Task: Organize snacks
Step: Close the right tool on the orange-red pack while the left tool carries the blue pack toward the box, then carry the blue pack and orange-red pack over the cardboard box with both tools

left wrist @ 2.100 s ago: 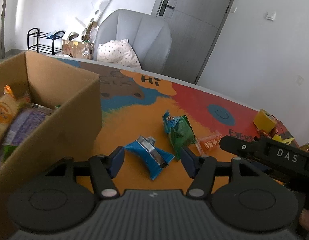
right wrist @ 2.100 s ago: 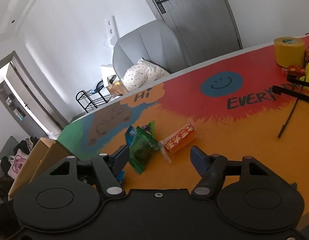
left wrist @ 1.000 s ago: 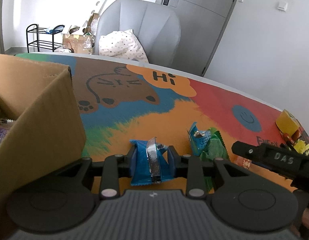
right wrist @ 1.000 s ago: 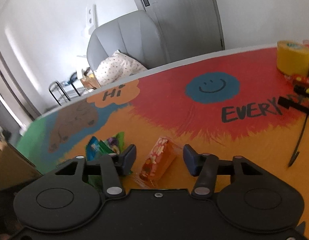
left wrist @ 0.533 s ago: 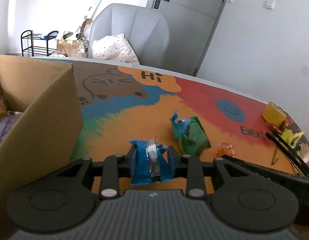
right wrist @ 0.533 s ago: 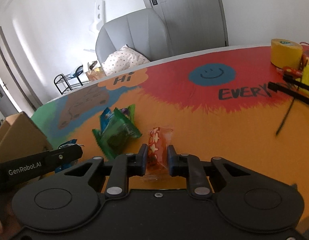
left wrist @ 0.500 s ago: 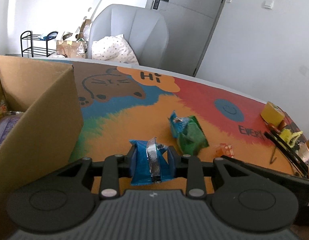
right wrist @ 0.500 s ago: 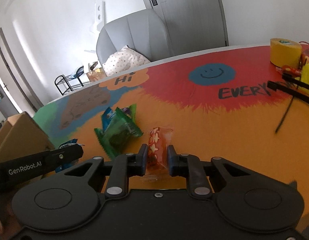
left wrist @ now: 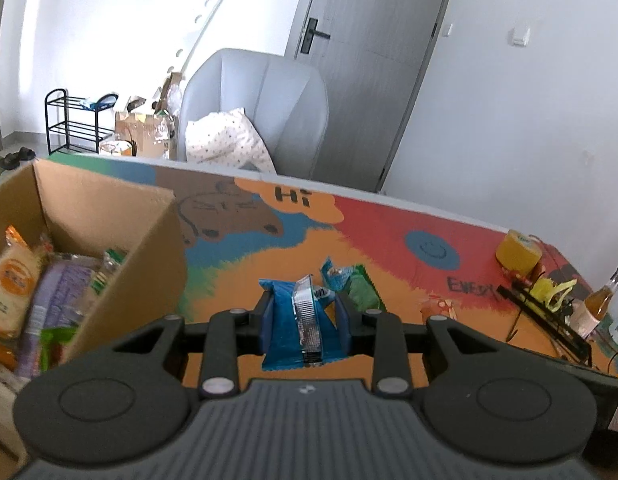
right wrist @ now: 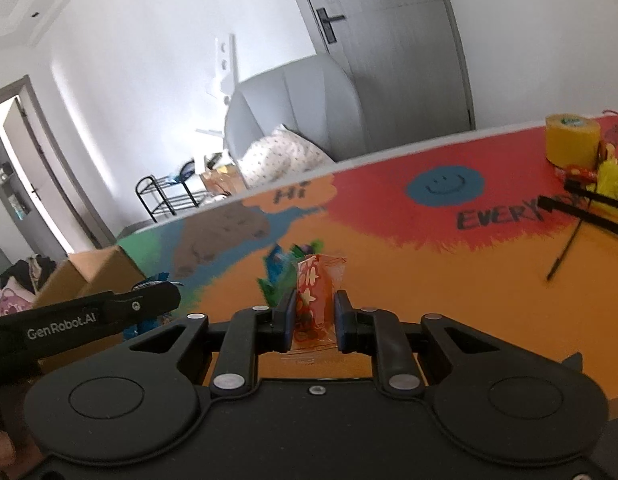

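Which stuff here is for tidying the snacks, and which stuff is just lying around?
For the job:
- blue snack packet, held by the left gripper
- orange candy packet, held by the right gripper
- green packet on the table
- cardboard box with snacks inside

Just lying about:
- yellow tape roll
- bottle
- grey chair

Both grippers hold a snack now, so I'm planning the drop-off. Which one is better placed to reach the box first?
Left gripper: its blue packet sits right beside the open cardboard box. The right gripper is farther.

Home room — armchair (left wrist: 265, 108), shoe rack (left wrist: 75, 120), door (left wrist: 369, 60).
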### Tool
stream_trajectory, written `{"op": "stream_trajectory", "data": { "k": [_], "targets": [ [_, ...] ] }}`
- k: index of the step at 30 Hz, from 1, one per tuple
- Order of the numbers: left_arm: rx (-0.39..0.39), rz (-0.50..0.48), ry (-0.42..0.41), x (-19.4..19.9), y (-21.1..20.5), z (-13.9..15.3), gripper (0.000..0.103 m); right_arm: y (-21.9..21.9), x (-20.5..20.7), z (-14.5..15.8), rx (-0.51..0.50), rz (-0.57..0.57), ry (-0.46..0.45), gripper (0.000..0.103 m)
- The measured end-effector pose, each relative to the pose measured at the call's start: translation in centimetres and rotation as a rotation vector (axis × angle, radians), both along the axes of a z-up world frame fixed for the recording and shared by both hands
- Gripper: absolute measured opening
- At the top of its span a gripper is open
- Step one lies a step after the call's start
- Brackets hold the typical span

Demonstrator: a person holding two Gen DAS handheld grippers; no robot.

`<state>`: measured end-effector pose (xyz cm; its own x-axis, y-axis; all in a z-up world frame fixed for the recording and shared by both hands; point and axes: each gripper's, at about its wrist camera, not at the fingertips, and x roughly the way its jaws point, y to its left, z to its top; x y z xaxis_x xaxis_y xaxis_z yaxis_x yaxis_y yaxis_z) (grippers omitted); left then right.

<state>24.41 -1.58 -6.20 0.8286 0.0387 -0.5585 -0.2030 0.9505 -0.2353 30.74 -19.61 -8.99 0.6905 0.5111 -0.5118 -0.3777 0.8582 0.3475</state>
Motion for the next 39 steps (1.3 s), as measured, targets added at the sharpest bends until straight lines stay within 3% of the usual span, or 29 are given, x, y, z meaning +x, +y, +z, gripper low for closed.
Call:
{"op": "stream_trajectory", "data": {
  "k": [18,39],
  "targets": [
    [0.034,0.084,-0.078,-4.0,4.5,3.4,0.031,5.3,-2.5,3.3,0.033,0.109,-0.083,0.018],
    [0.018,0.25,-0.09,-7.9,12.9,3.9,0.031,11.6,-4.0,4.7,0.025,0.21,-0.097,0.018]
  ]
}}
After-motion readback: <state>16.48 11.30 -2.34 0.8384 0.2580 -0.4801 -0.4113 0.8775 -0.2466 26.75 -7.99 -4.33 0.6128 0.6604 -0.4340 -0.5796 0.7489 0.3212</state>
